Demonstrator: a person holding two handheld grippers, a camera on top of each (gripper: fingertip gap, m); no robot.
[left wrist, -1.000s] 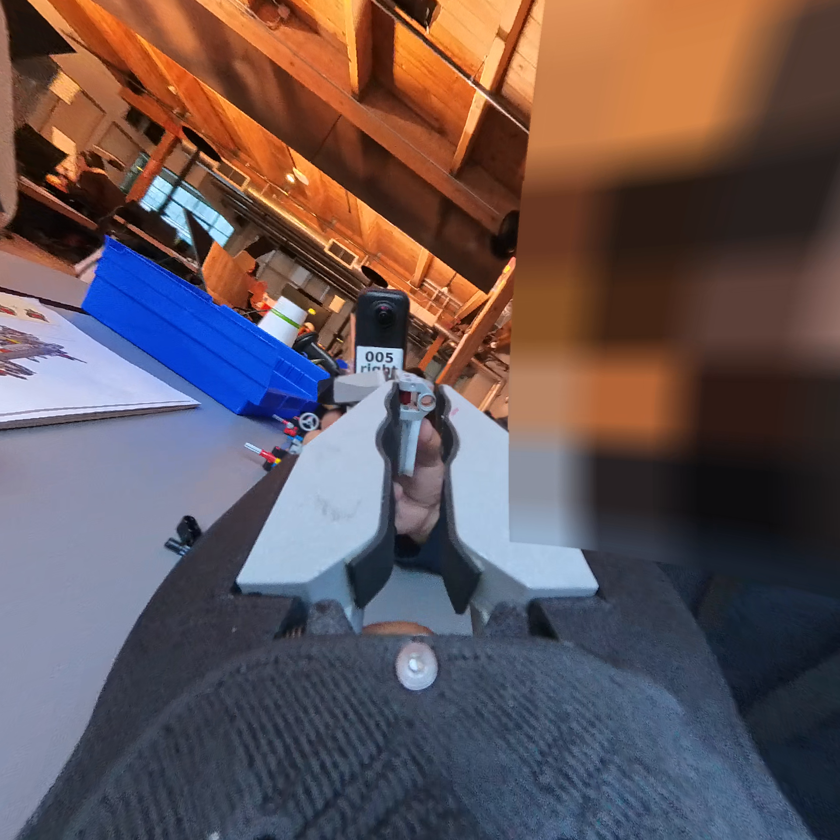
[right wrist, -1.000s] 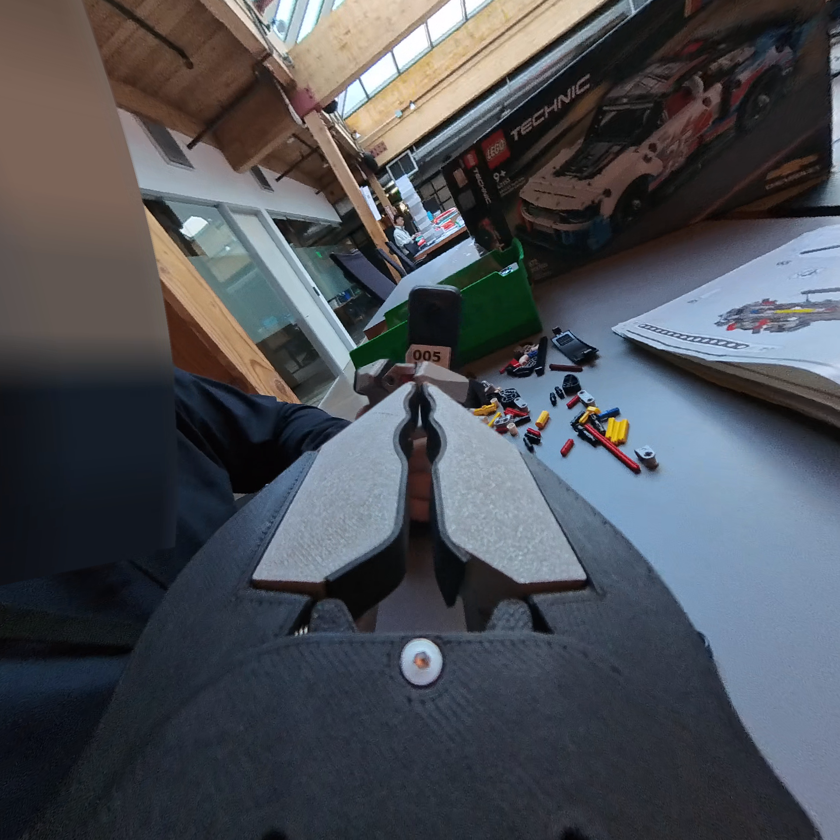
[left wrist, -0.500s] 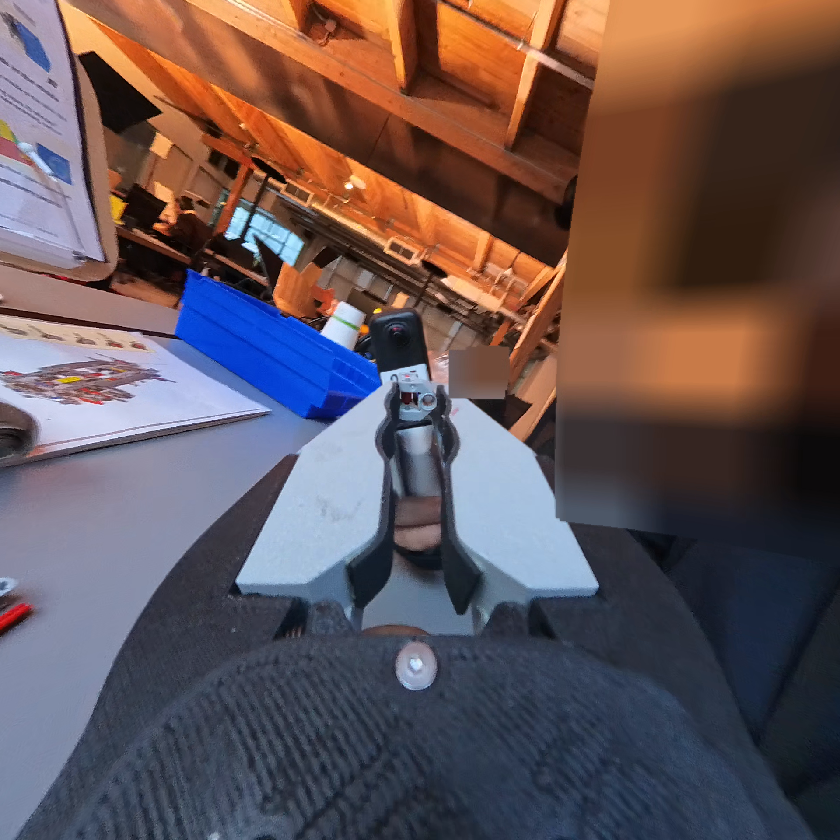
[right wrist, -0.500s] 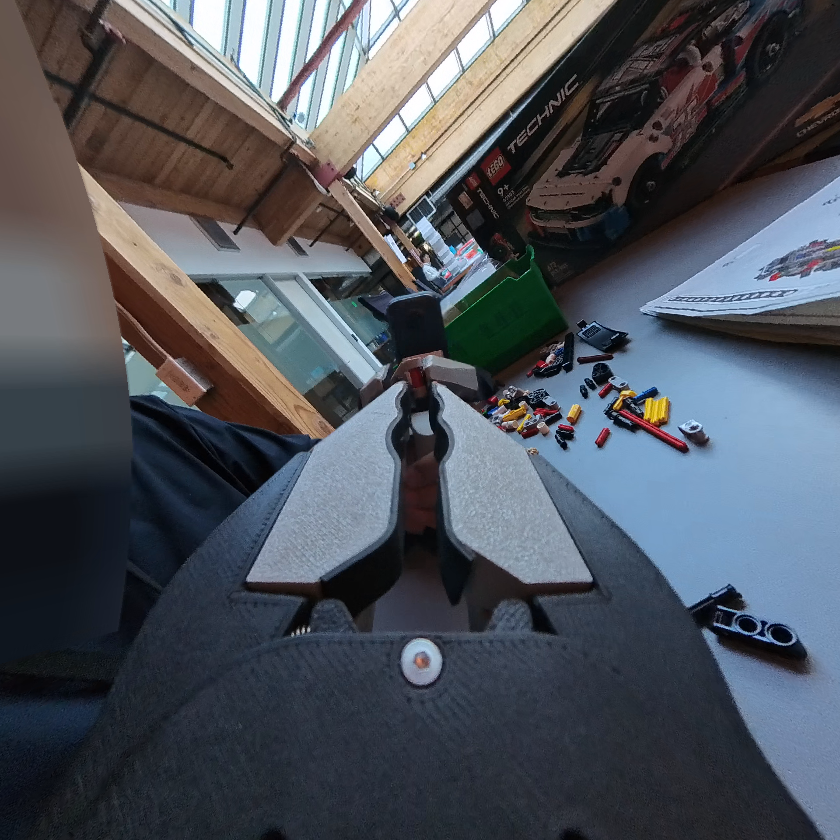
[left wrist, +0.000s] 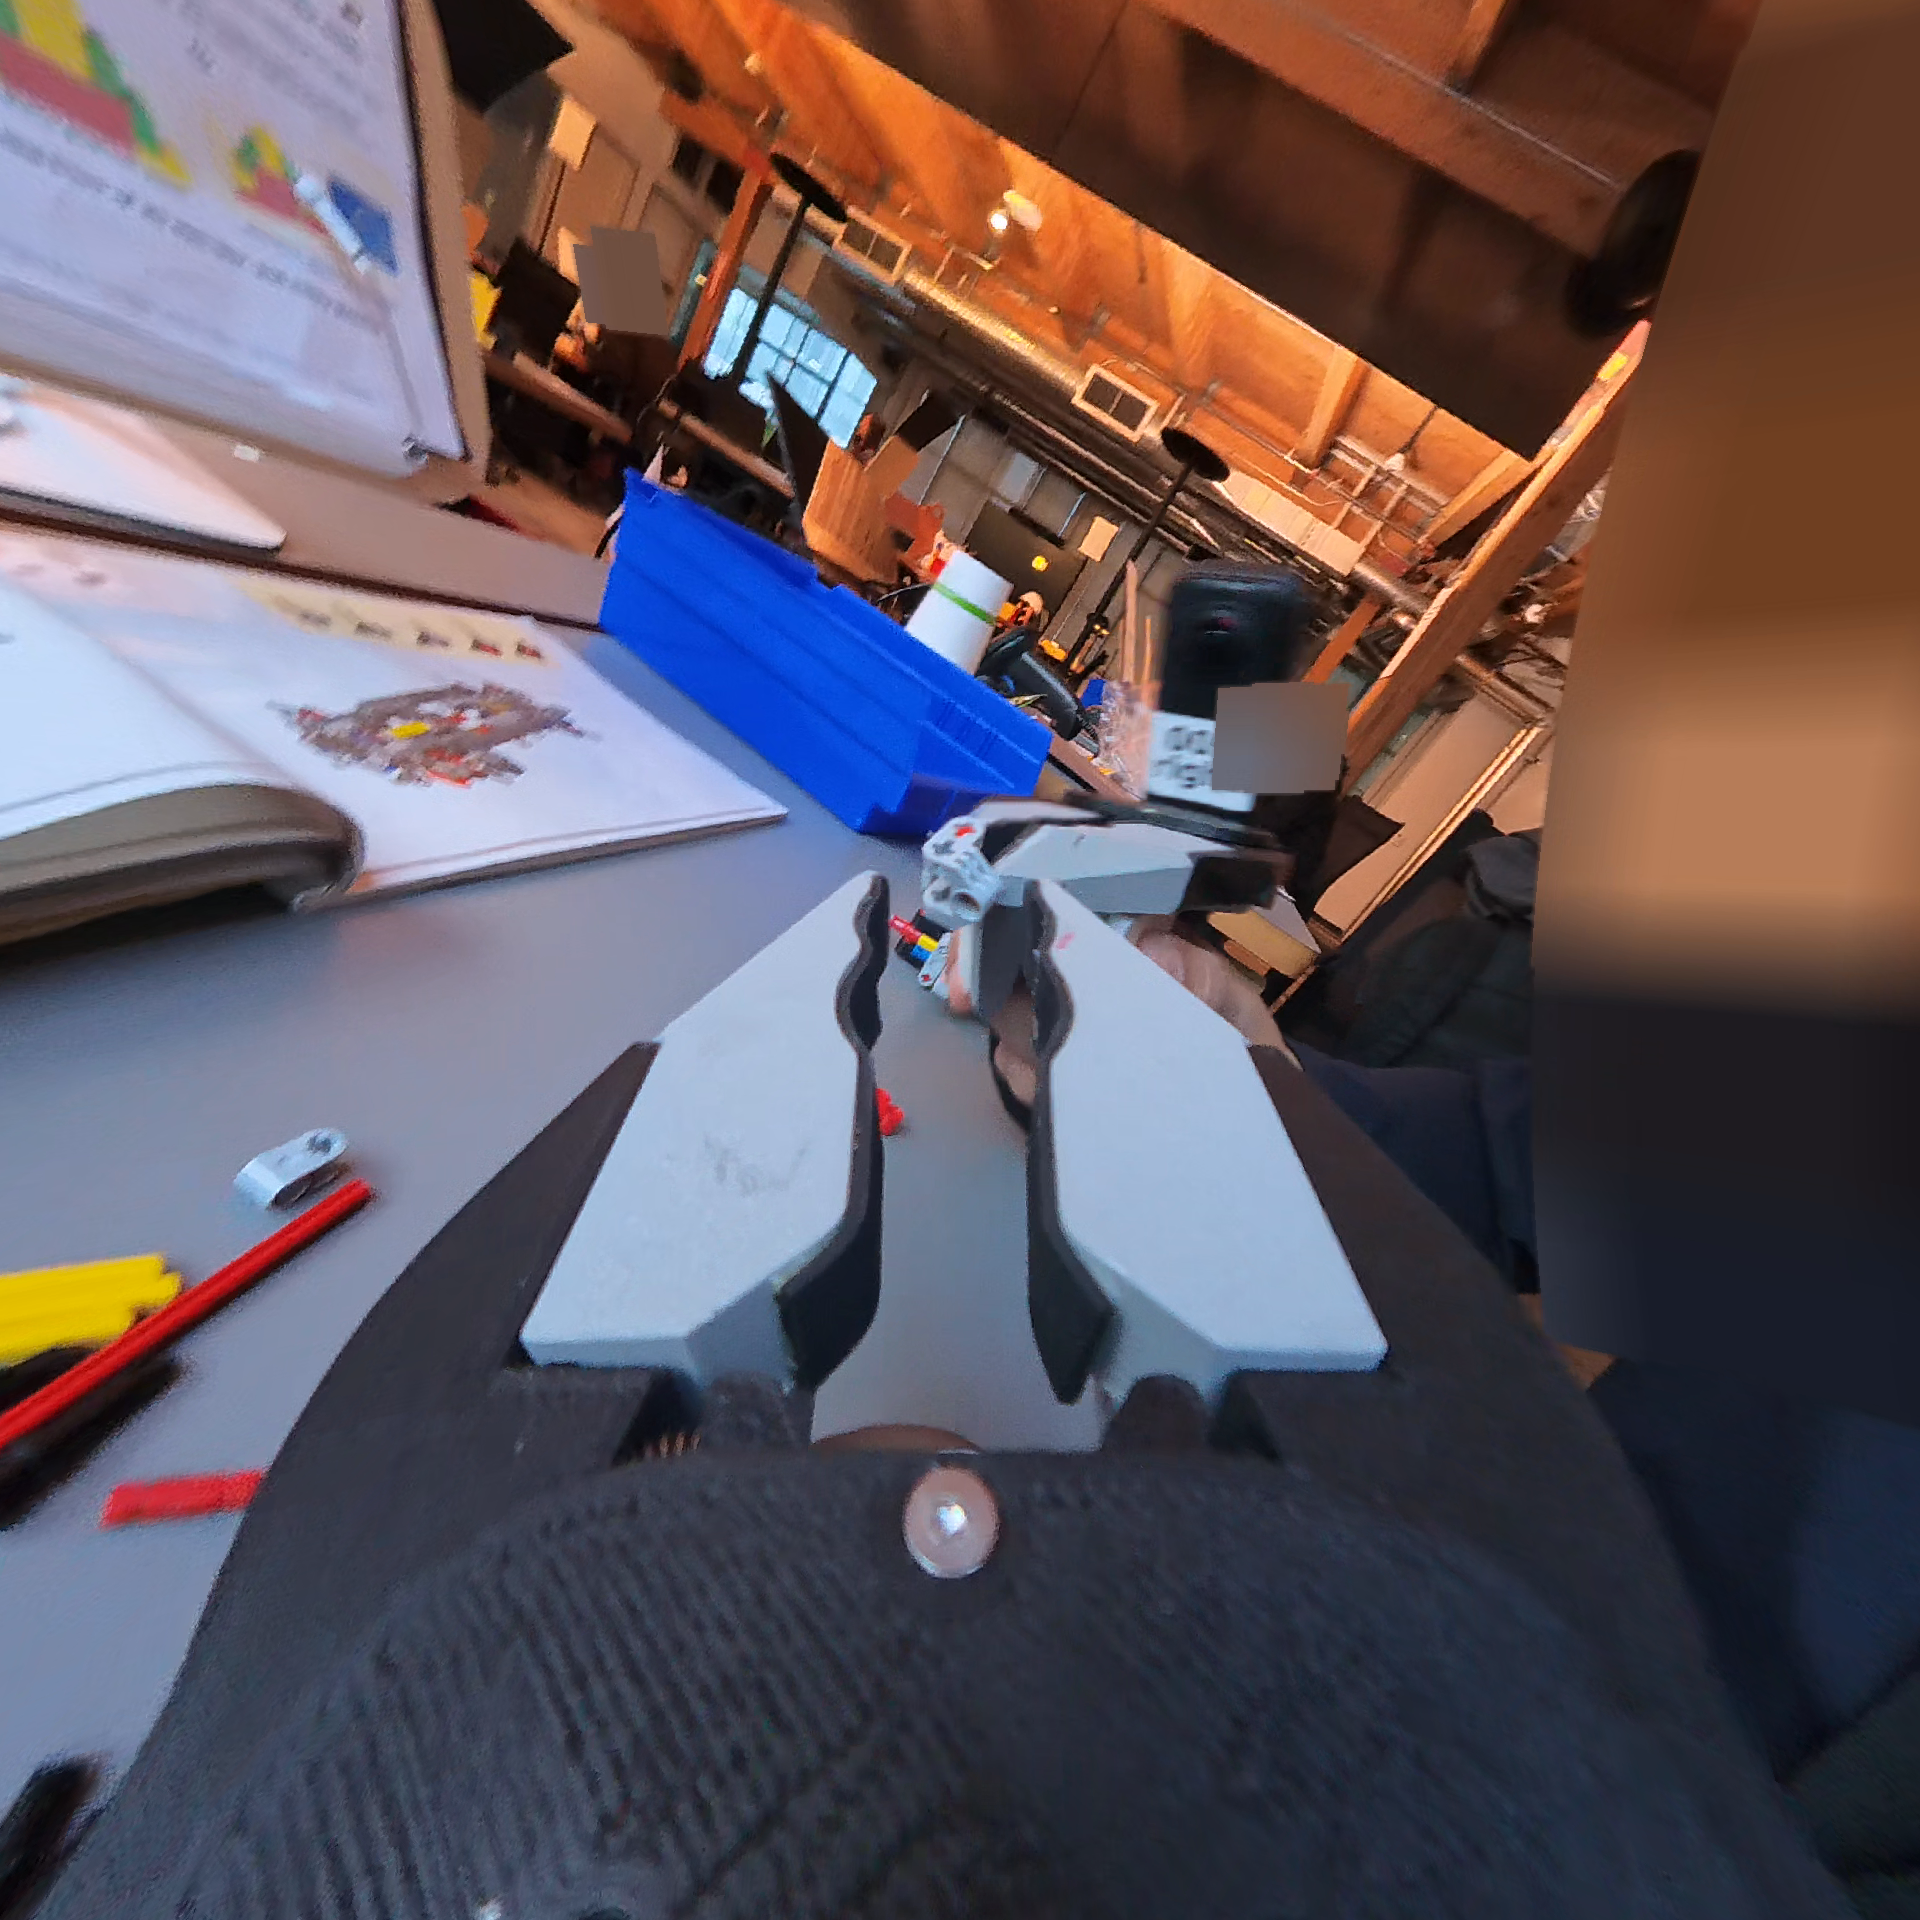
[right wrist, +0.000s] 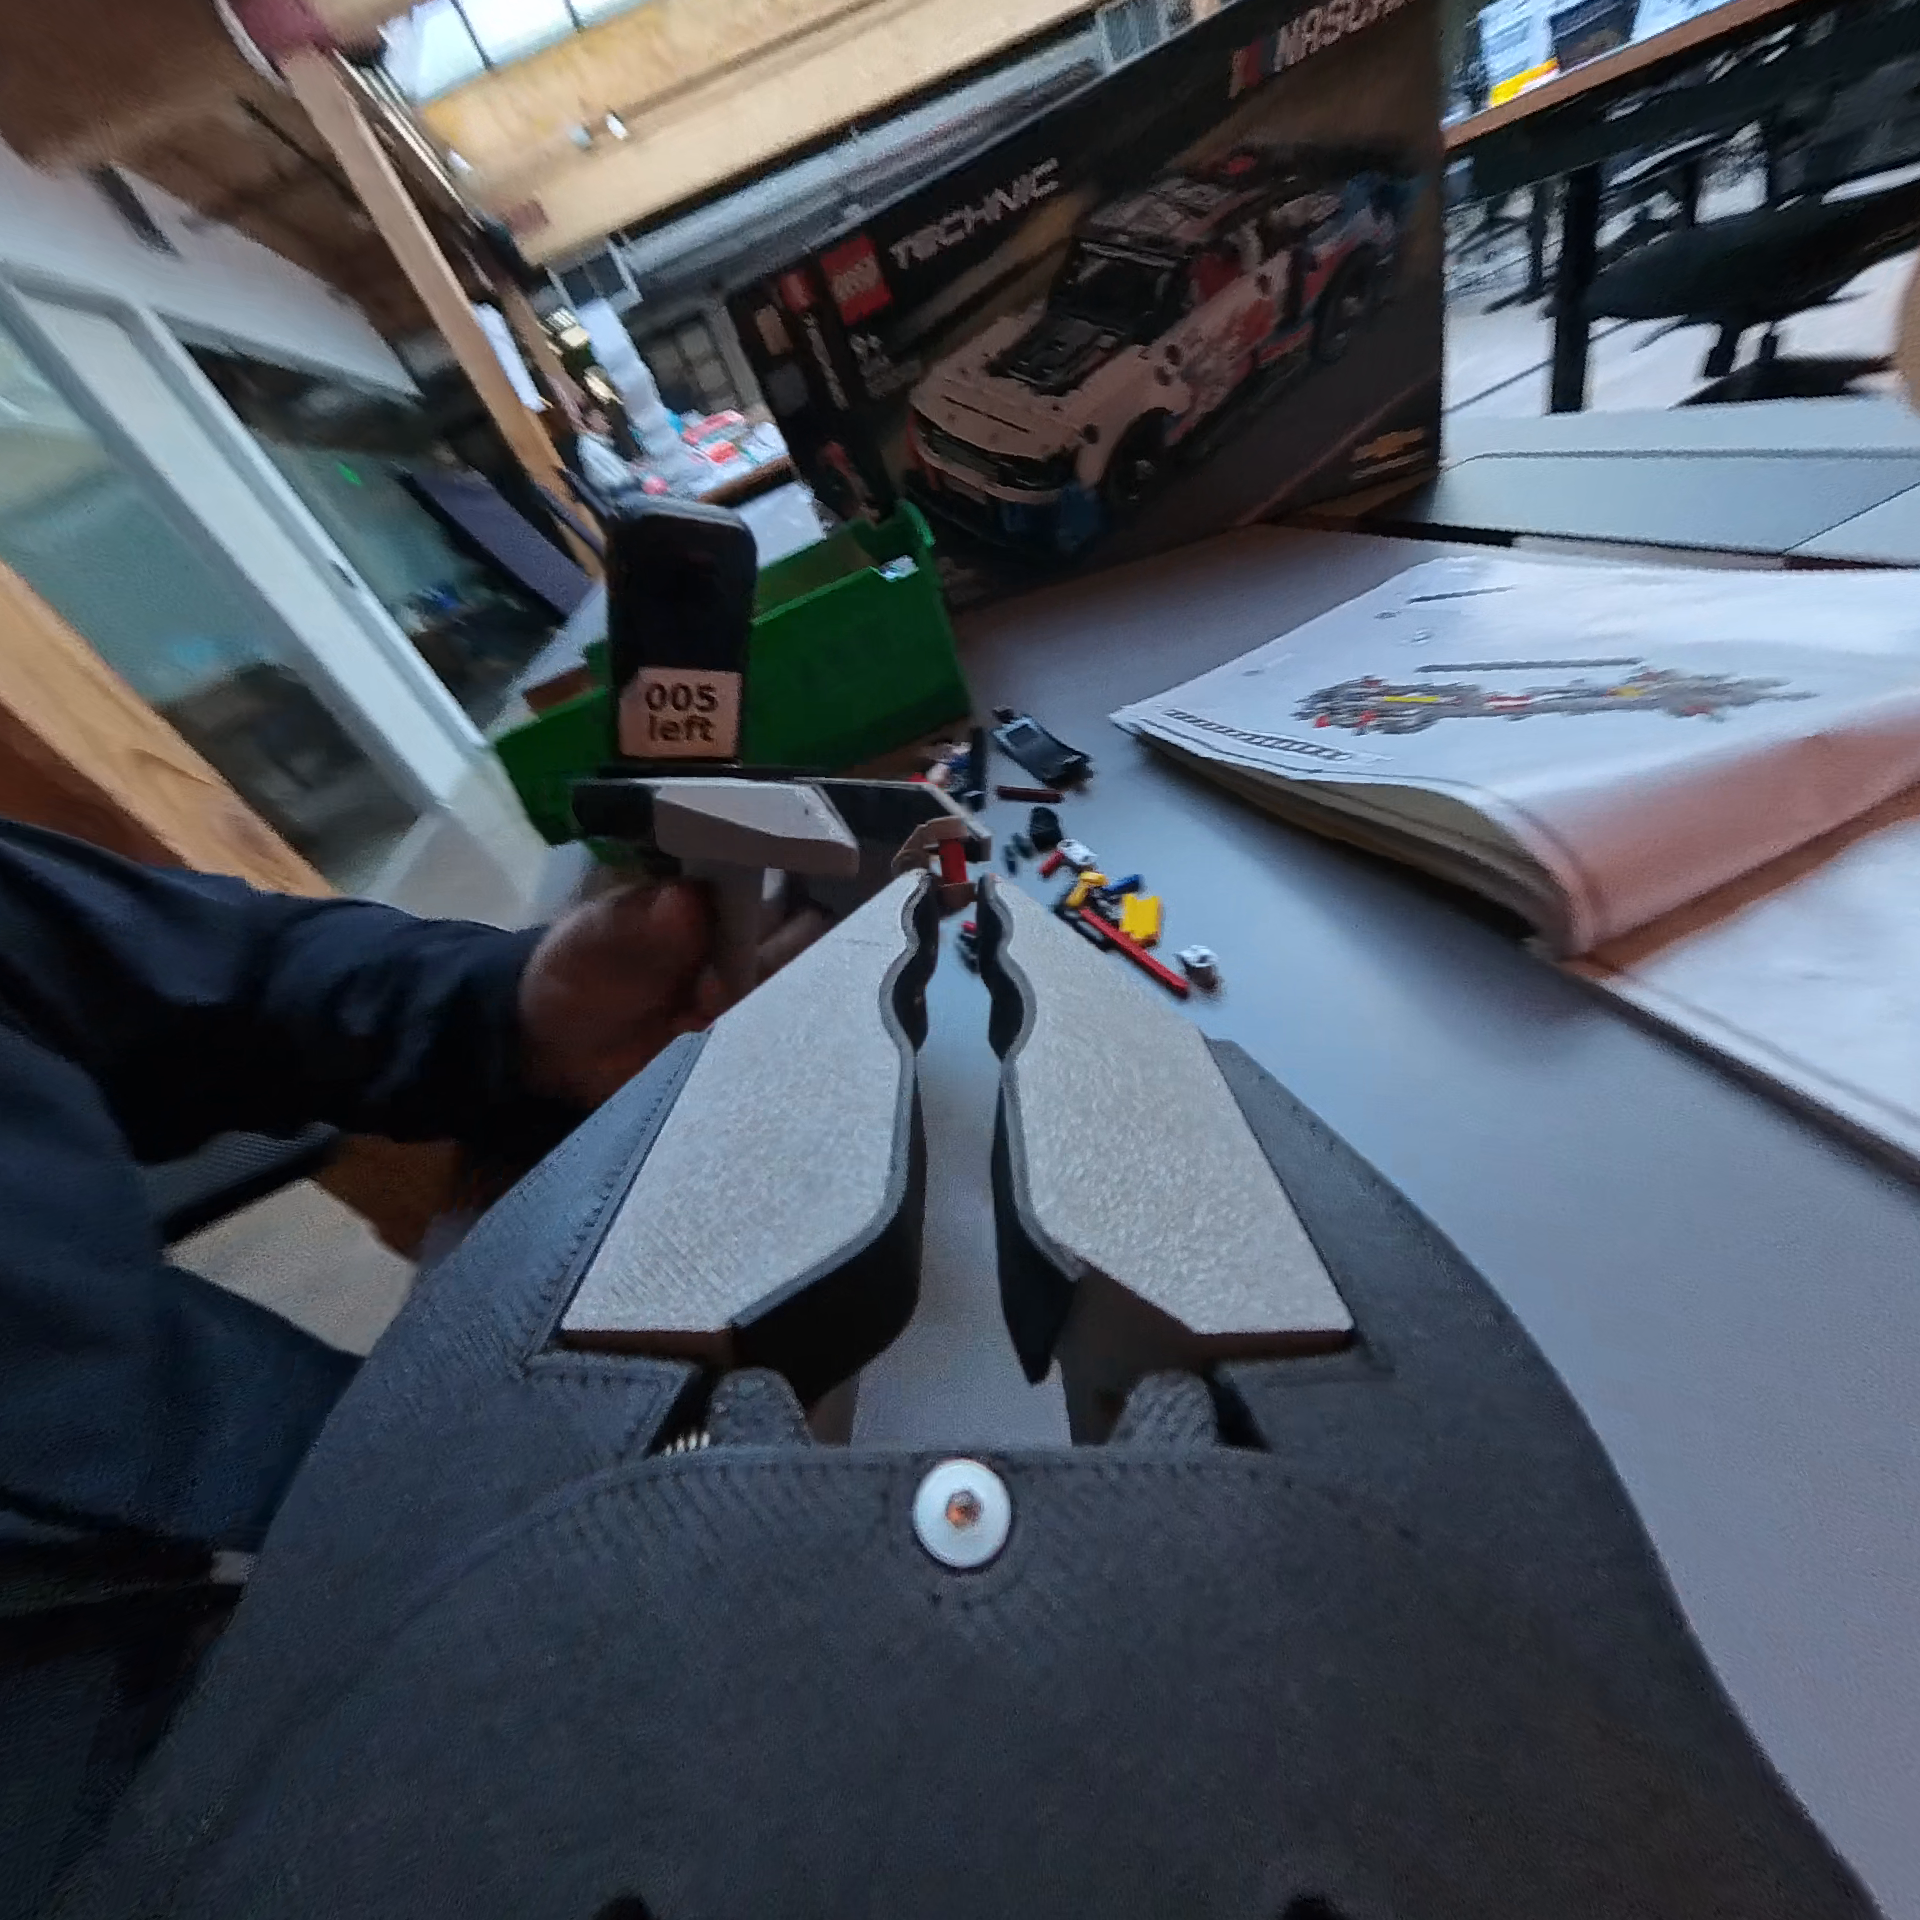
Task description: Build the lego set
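Note:
My right gripper is shut on a small grey Lego connector with a red pin, held above the grey table. In the left wrist view the same piece sits at the tip of the right gripper's fingers, just ahead of my own fingertips. My left gripper is open and empty, and its pads do not touch the piece. The left gripper's fingers show side-on in the right wrist view, close to the piece.
An open instruction book lies on the table, with the set's box and a green bin behind it. Loose pieces lie beyond the grippers. A blue bin, a red axle and yellow pieces are also there.
My left gripper, shut on the grey piece before, has opened and let it go. The piece stays in the right gripper. Both grippers have tilted down toward the table.

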